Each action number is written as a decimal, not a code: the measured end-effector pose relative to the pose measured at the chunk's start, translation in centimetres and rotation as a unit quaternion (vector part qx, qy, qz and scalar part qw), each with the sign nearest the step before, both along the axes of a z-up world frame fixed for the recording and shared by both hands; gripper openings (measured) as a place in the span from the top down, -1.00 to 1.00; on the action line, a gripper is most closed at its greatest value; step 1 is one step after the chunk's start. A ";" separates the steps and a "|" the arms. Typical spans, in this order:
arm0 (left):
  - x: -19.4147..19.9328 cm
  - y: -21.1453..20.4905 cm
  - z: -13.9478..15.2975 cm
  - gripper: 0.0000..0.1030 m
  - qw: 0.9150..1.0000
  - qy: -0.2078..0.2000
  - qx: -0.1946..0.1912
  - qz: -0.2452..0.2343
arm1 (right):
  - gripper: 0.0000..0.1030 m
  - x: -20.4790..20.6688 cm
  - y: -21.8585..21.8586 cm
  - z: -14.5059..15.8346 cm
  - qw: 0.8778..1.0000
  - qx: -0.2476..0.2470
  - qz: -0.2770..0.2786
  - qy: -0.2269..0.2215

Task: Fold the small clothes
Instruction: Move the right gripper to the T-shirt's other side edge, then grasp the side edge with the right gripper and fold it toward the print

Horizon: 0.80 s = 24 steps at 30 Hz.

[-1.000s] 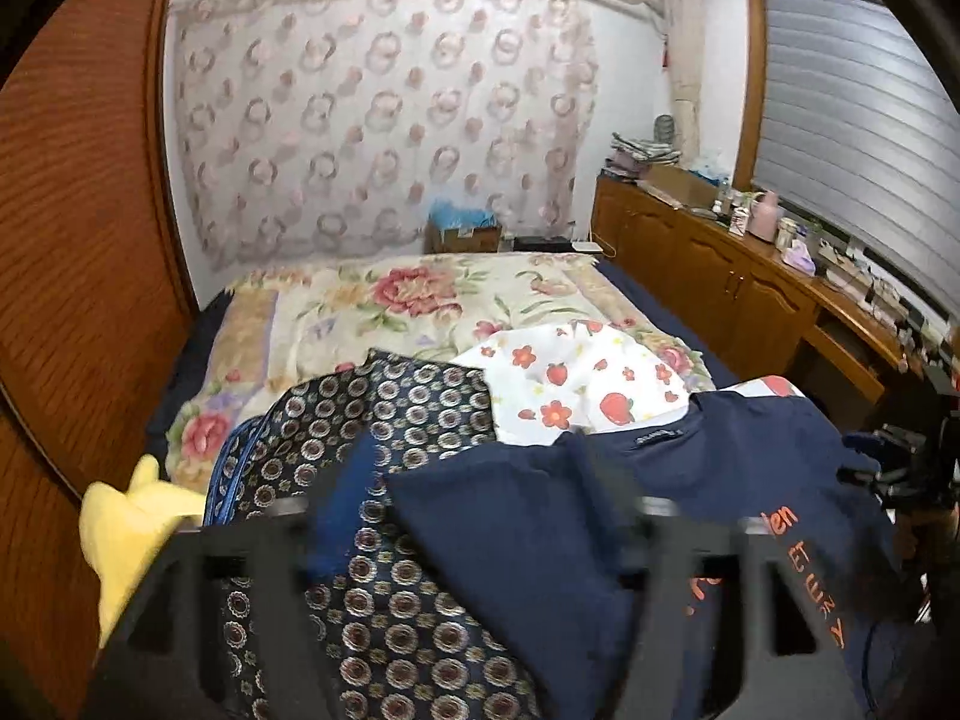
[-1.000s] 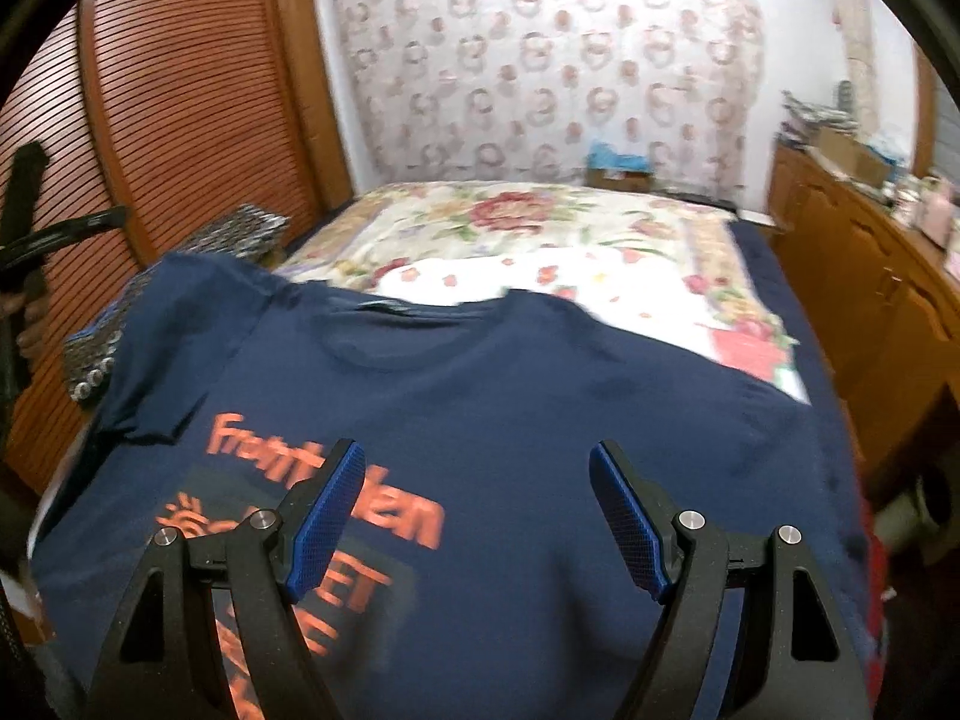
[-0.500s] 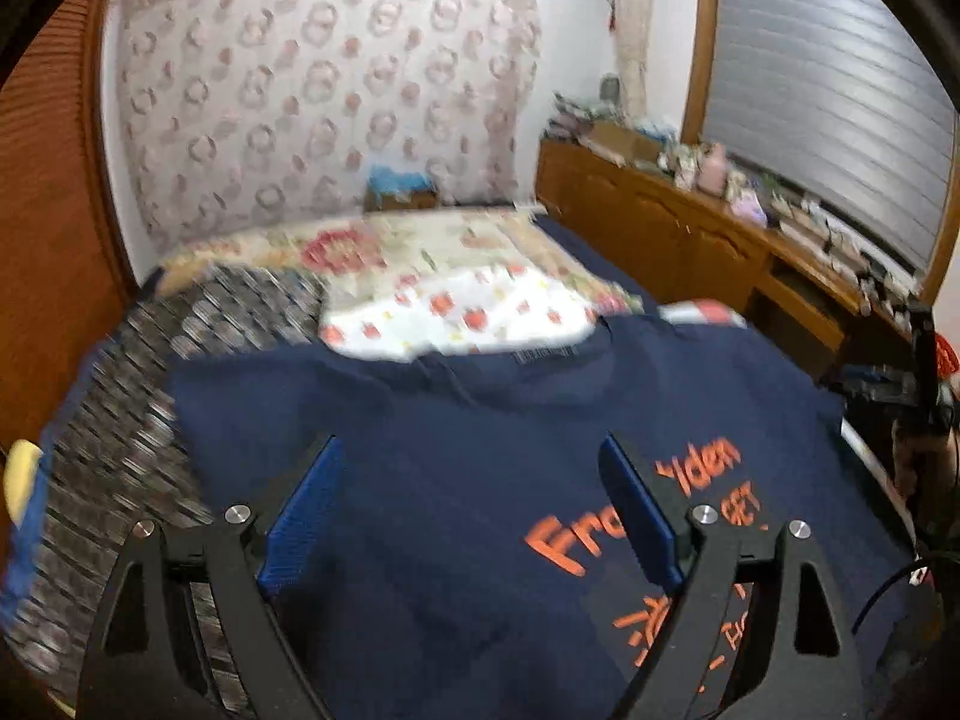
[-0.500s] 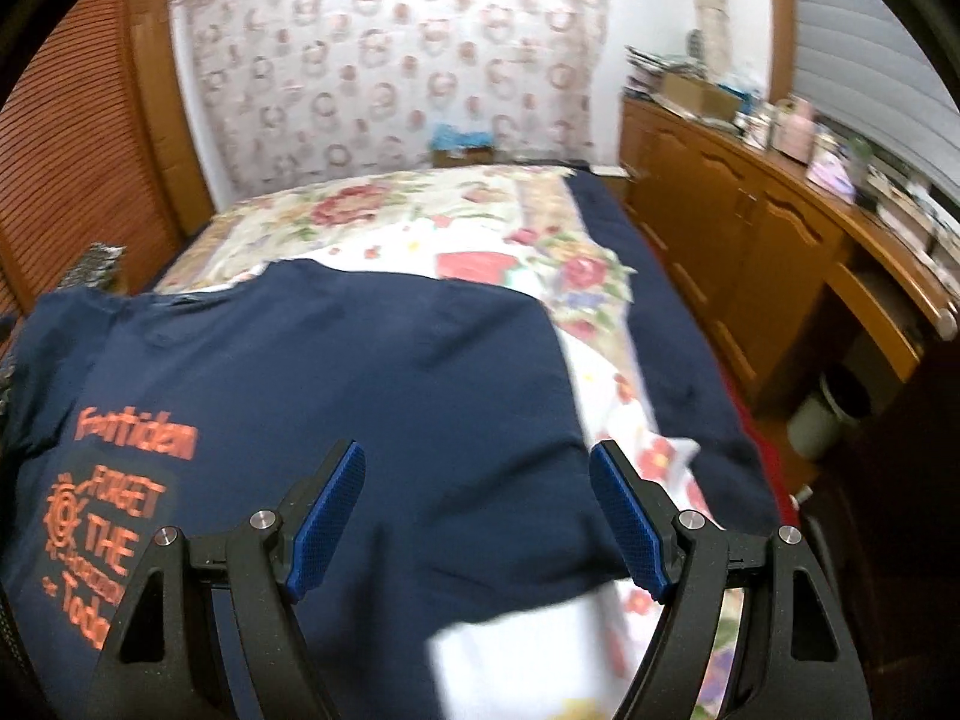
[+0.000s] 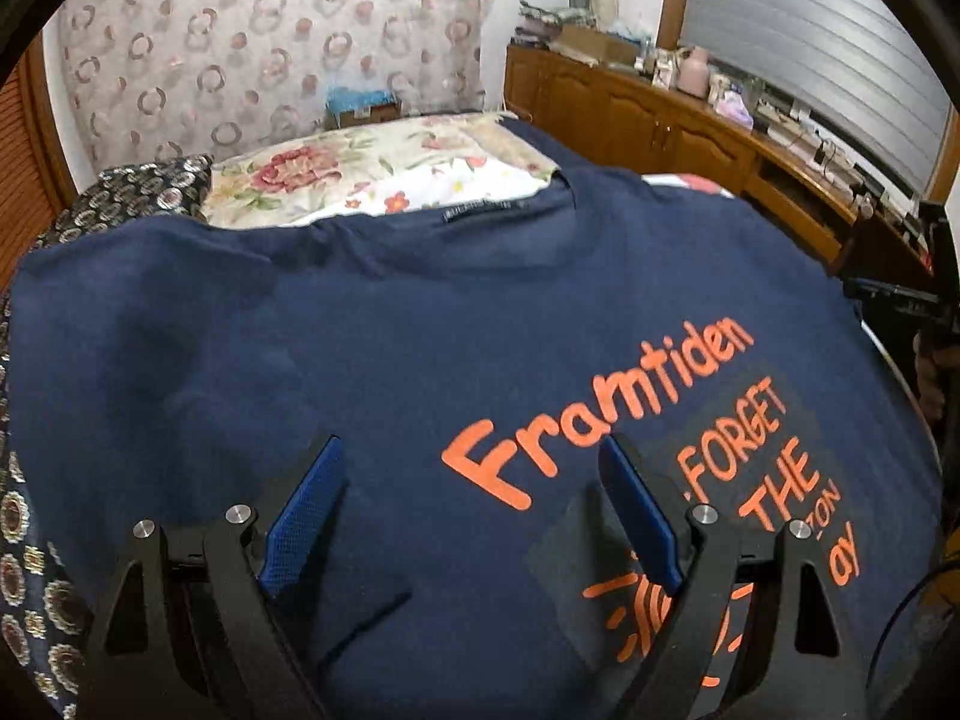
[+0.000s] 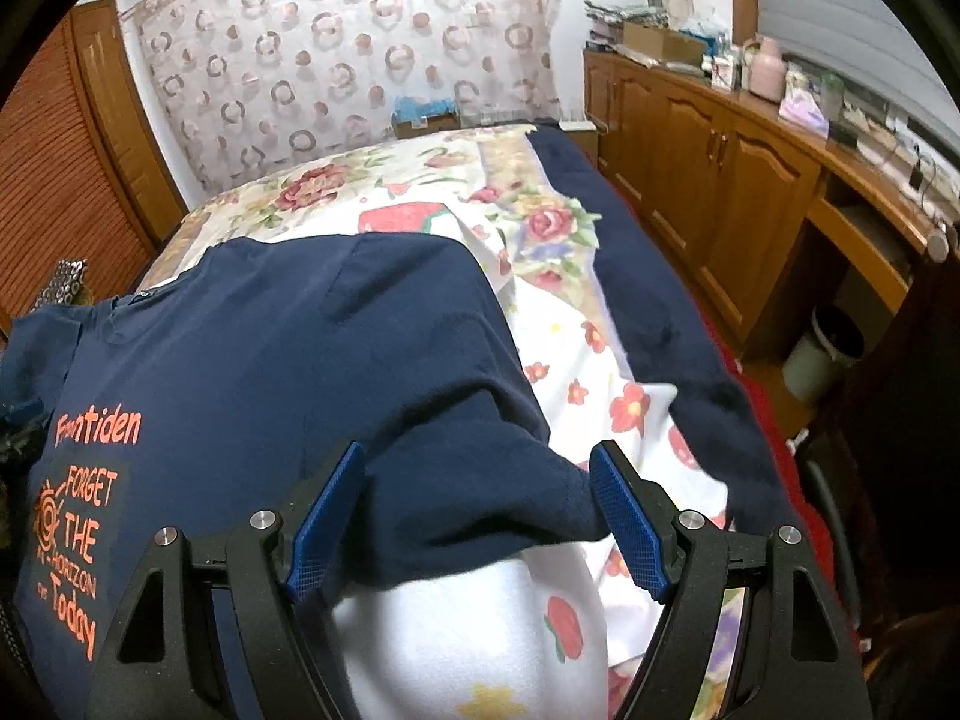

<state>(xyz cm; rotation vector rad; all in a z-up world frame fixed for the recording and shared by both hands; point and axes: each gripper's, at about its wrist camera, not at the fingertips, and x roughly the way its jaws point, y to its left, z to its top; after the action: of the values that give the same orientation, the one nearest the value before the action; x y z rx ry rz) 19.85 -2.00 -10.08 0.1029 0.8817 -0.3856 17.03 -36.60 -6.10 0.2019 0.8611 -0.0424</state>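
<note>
Our navy T-shirt [image 5: 420,324] lies spread on the bed [image 6: 432,180], unfolded. Our left gripper [image 5: 474,504] and right gripper [image 6: 477,510] gape apart, empty; folding remains.

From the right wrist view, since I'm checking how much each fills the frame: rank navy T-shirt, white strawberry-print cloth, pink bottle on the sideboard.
1. Navy T-shirt, largest.
2. White strawberry-print cloth.
3. Pink bottle, smallest, though it stands farthest from the camera.

Home bedroom: bed [image 6: 420,180], wooden cabinets [image 6: 708,144]

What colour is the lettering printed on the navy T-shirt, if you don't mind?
Orange lettering on the navy T-shirt, clearest in the left wrist view.
</note>
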 end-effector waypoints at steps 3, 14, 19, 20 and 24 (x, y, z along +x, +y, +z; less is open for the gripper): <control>-0.1 -0.3 -0.5 -0.69 1.000 0.012 0.006 -0.003 | -0.53 0.1 -0.6 -0.1 1.000 0.017 -0.003 0.006; -0.3 -1.0 -1.1 -0.73 0.999 0.009 0.031 -0.007 | -0.18 -0.3 -1.6 -0.5 0.998 0.063 -0.006 0.015; -0.1 -0.9 -1.1 -0.75 0.999 0.010 0.031 -0.006 | 0.56 -0.2 -1.2 -0.5 0.998 0.061 0.009 0.010; -0.1 -0.8 -1.1 -0.75 0.999 0.010 0.031 -0.006 | 0.67 -0.2 -0.9 -0.4 0.999 0.044 0.012 0.010; -0.1 -0.8 -1.1 -0.76 0.999 0.010 0.030 -0.006 | 0.82 -0.4 -0.6 0.9 1.000 0.021 0.019 -0.010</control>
<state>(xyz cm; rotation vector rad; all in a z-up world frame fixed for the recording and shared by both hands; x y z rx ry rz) 19.77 -2.84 -11.20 0.1602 0.9131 -0.3713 16.64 -37.18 -5.17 0.2248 0.8460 0.0130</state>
